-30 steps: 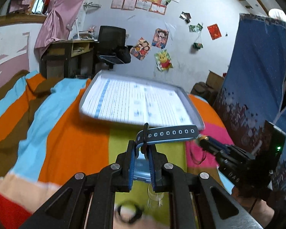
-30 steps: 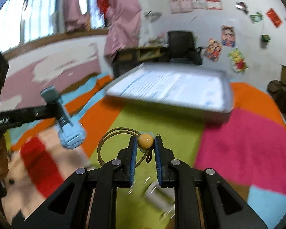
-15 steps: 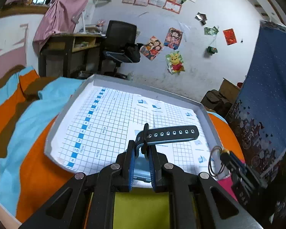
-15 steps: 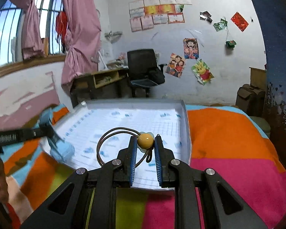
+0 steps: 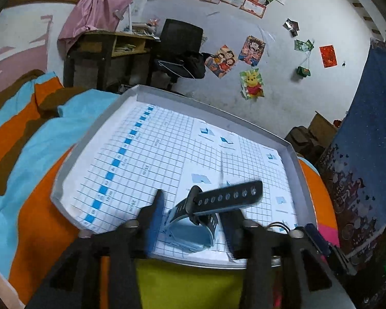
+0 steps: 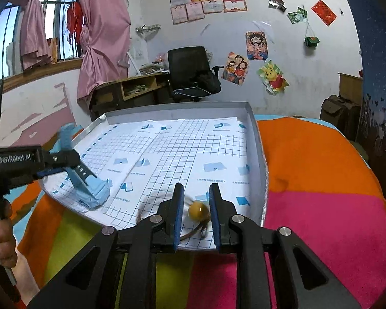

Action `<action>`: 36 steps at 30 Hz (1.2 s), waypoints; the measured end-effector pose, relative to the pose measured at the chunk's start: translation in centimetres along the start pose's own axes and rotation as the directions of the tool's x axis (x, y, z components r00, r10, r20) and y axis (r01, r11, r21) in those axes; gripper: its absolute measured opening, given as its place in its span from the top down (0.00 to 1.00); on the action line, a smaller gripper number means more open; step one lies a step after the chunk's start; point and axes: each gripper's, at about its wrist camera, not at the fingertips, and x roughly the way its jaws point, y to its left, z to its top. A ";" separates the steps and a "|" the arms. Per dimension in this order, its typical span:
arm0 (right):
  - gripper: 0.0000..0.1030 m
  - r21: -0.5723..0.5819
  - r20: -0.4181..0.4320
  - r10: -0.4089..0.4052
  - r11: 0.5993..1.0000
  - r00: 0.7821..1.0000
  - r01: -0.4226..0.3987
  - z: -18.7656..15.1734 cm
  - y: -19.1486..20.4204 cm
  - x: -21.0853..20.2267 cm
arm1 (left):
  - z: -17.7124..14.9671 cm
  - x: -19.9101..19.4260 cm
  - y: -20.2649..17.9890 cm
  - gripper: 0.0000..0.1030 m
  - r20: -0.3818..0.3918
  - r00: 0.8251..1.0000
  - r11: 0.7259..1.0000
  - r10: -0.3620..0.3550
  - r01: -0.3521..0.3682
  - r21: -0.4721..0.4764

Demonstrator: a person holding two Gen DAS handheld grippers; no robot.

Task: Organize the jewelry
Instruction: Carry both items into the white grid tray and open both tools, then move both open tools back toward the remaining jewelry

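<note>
My left tool point(image 5: 193, 221) has its jaws opening, with a light-blue watch point(image 5: 193, 229) between them; the pads stand off on either side and no longer press on it. The watch lies on the grid paper at the near edge of the grey tray point(image 5: 293, 159), its case down and its dark strap with a row of holes sticking out to the right above the paper. From the right wrist view the same watch point(image 6: 94, 191) sits at the tray's near left corner, with my left tool point(image 6: 64, 163) reaching in from the left and my hand point(image 6: 0, 237) on its grip.

My right tool point(image 6: 195, 211) also has its jaws opening. Between them is a yellow bead point(image 6: 198, 211) on a brown cord bracelet point(image 6: 193, 231); the bead sits close to the right pad, and I cannot tell whether it touches it. The left pad is clear of it. The cord is blurred, looping off to the left and down below the bead, over the near edge of the tray point(image 6: 260, 154), to the right of the watch. In the left wrist view only a bit of the cord loop point(image 5: 278, 225) shows beside the tip of my right tool point(image 5: 306, 234).

The tray rests on a bed with a striped blanket point(image 6: 321, 180) in orange, pink, yellow-green and blue.
</note>
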 end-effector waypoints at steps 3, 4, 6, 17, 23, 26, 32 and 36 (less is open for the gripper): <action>0.65 0.015 0.016 0.003 1.000 1.000 -0.003 0.1 -0.2 -0.8 | -0.6 -1.9 0.3 0.25 0.088 0.996 1.000 0.020 -0.019 -0.016; 0.64 0.016 0.022 0.001 1.000 1.000 -0.002 0.2 -0.2 -1.2 | -0.7 -2.5 0.4 0.24 0.106 0.994 1.000 0.011 -0.009 -0.012; 0.64 0.018 0.039 0.002 1.000 0.999 -0.003 0.5 -0.4 -2.1 | -0.8 -3.4 0.3 0.22 0.114 0.993 1.000 0.010 -0.010 0.001; 0.22 0.001 0.150 0.012 1.000 0.989 -0.012 2.6 0.0 -10.8 | -2.5 -12.2 -1.1 0.02 0.242 0.970 0.995 0.028 -0.050 0.082; 0.07 -0.024 0.201 0.035 0.999 0.979 -0.031 2.2 1.5 -17.2 | -4.7 -17.8 -0.7 0.00 0.306 0.951 0.993 0.055 -0.083 0.080; 0.01 -0.023 0.228 0.046 0.999 0.972 -0.042 1.1 2.3 -20.6 | -6.3 -20.5 -0.7 0.00 0.332 0.941 0.989 0.064 -0.103 0.103; 0.01 -0.035 0.285 0.069 0.998 0.956 -0.061 -2.0 3.0 -27.2 | -10.1 -25.0 0.1 0.00 0.337 0.940 0.989 0.054 -0.097 0.112; 0.01 -0.029 0.282 0.065 0.998 0.957 -0.059 -4.8 2.7 -29.9 | -12.7 -27.5 0.7 0.00 0.353 0.934 0.987 0.057 -0.105 0.119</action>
